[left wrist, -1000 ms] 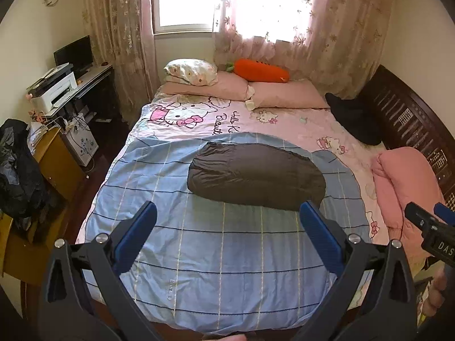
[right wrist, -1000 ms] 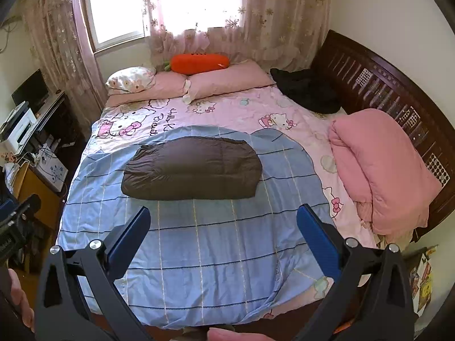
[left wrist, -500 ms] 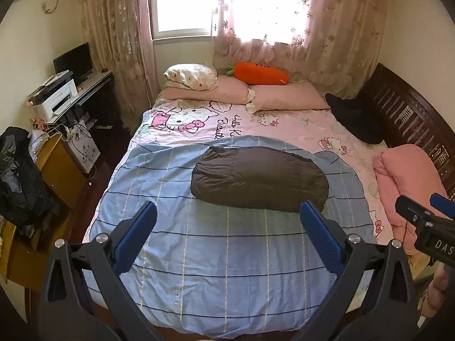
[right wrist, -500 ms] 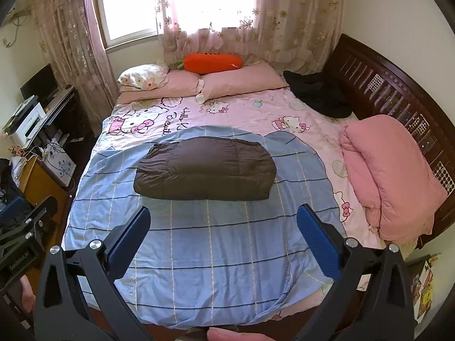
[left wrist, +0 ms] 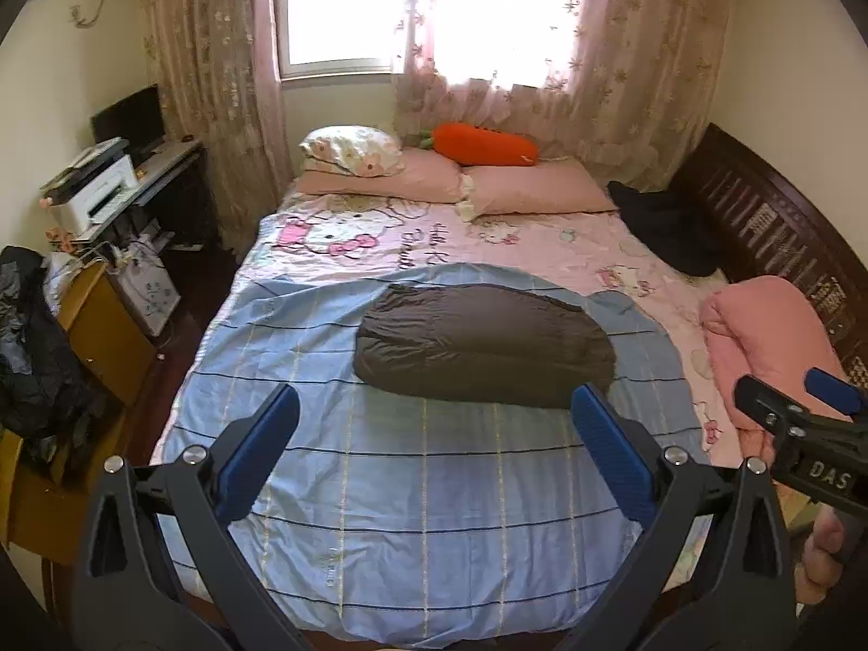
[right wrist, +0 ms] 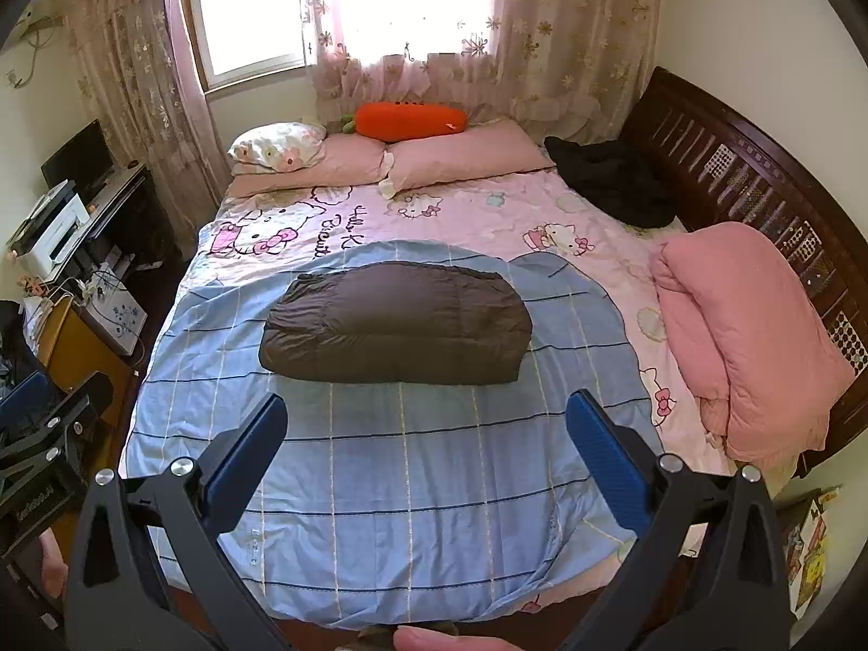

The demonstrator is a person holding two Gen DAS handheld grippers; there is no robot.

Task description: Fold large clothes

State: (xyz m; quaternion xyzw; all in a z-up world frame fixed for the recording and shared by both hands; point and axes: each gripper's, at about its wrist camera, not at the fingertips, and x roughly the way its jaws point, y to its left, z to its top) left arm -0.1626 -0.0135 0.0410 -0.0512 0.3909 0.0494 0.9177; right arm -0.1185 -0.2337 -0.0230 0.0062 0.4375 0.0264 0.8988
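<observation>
A dark brown padded garment [left wrist: 483, 347] lies folded into a compact bundle on the blue checked sheet [left wrist: 434, 488] in the middle of the bed; it also shows in the right wrist view [right wrist: 396, 323]. My left gripper [left wrist: 434, 417] is open and empty, held in the air above the foot of the bed, well short of the garment. My right gripper [right wrist: 426, 417] is likewise open and empty above the foot of the bed. The right gripper's body shows at the right edge of the left wrist view [left wrist: 797, 428].
A folded pink quilt [right wrist: 743, 336] lies at the bed's right edge by the dark wooden headboard [right wrist: 759, 179]. A black garment [right wrist: 613, 179], pink pillows [right wrist: 466, 160] and an orange carrot plush [right wrist: 409, 119] lie at the far end. A desk with a printer [left wrist: 92, 192] stands left.
Both grippers have drawn back and tilted up a little, so the bed and the garment sit lower and slightly farther in view. Both stay open. The garment has not moved.
</observation>
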